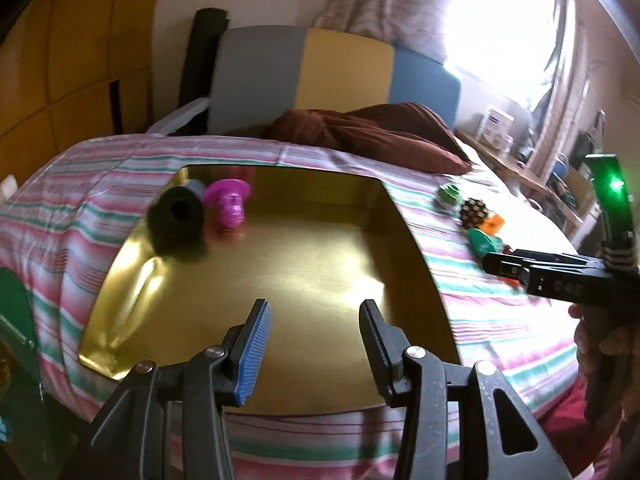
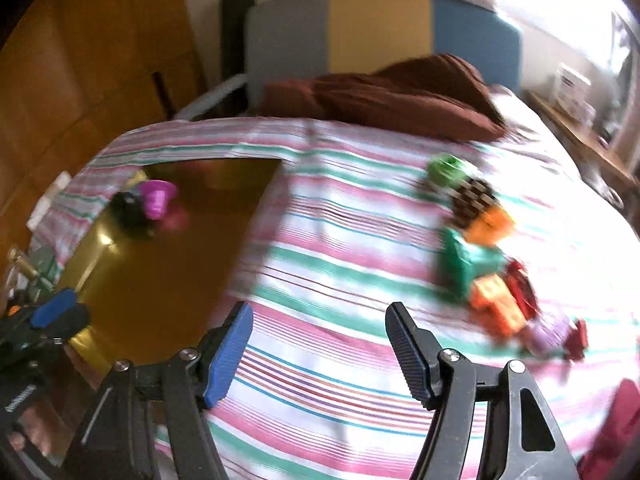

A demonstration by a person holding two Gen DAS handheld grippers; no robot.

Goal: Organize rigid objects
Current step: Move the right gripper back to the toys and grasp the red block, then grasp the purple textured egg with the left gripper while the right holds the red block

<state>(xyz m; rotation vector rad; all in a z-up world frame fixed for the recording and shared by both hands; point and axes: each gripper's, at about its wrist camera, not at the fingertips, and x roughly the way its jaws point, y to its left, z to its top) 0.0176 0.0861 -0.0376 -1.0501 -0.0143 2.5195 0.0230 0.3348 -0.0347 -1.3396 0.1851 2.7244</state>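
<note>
A gold tray point(image 1: 304, 264) lies on the striped bedspread; it also shows in the right wrist view point(image 2: 168, 280). In its far left corner stand a black cylinder point(image 1: 176, 216) and a magenta piece point(image 1: 228, 204), also seen from the right wrist as the black cylinder point(image 2: 130, 210) and the magenta piece point(image 2: 158, 198). My left gripper point(image 1: 316, 312) is open and empty over the tray's near part. My right gripper point(image 2: 320, 316) is open and empty above the bedspread, left of a cluster of toys: a green piece point(image 2: 444, 170), a dark studded one point(image 2: 472, 200), orange blocks point(image 2: 496, 304), a teal piece point(image 2: 468, 264).
A brown pillow point(image 1: 380, 132) lies at the head of the bed before a grey, yellow and blue headboard point(image 1: 344, 72). A wooden shelf point(image 1: 520, 168) with clutter runs along the right under a bright window. Wooden cupboards point(image 2: 80, 80) stand to the left.
</note>
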